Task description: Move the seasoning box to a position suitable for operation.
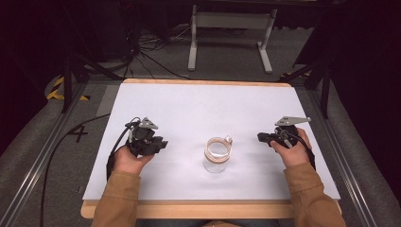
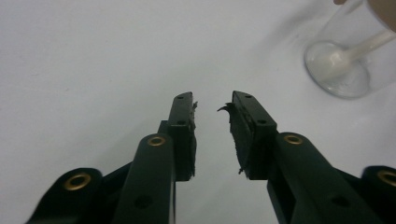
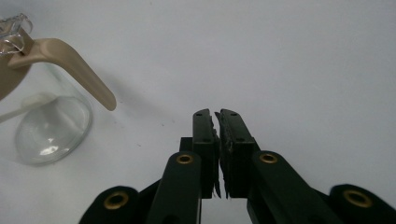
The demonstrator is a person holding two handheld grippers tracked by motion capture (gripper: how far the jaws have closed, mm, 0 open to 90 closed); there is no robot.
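clear glass jar with tan lid stands near the surface's near edge, between empty parted left claw and empty clenched right claw; roughly equidistant.

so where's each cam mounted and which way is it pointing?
High view: above the person's side, looking forward and down at the table; forearms, hands, left gripper, right gripper.
Left gripper view: rides that gripper, along its parted jaws toward the jar.
Right gripper view: rides that gripper, jaws together, jar at left.
All three share the jar.
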